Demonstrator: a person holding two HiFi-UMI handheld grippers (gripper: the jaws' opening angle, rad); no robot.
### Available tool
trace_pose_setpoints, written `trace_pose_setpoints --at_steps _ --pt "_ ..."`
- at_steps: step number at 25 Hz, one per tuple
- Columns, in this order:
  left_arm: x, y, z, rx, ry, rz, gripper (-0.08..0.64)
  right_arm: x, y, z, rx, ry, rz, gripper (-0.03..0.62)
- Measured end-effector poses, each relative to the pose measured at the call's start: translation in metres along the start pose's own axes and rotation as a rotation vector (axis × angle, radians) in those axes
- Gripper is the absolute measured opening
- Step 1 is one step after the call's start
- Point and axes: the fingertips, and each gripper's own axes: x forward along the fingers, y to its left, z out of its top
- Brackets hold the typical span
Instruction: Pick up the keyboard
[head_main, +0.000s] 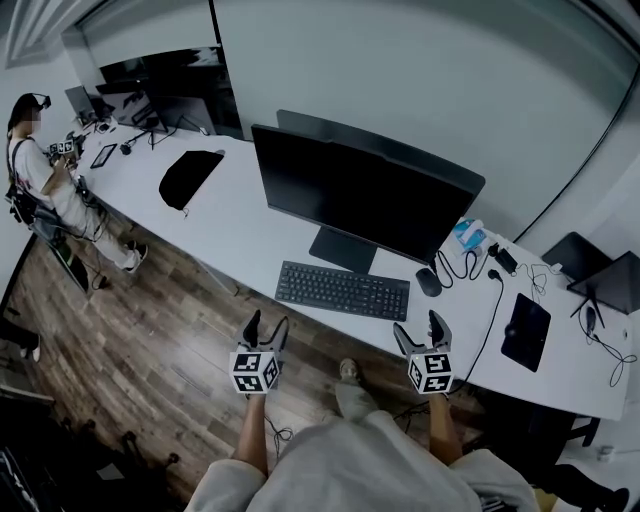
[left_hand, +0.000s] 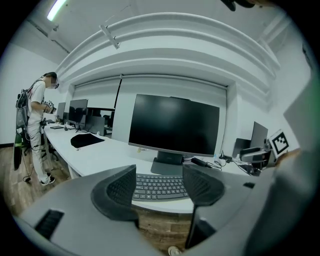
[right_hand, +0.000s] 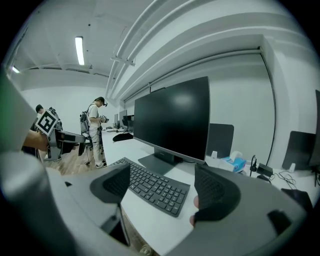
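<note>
So the left hand-held gripper (head_main: 268, 322) and right hand-held gripper (head_main: 418, 328) are hovering empty, jaws wide, and the keyboard (head_main: 342, 290) is lying on the counter (head_main: 230, 220) just in front of the monitor (head_main: 360, 195). Guessing it's light, stiff, thin, so I'd be pinching both short ends.

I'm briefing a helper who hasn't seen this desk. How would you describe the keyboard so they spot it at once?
Find the big dark monitor on the long white desk. The keyboard lies before its stand, near the desk's front edge. Unlike the small mouse to its right, it is a wide black slab of keys.
</note>
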Motion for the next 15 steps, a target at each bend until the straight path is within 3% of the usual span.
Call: trace_pose_setpoints --at_steps 15 --pt "0.088 0.017 0.033 -0.002 0.027 0.064 0.29 0.093 -0.044 0.019 0.039 0.021 0.065 0.397"
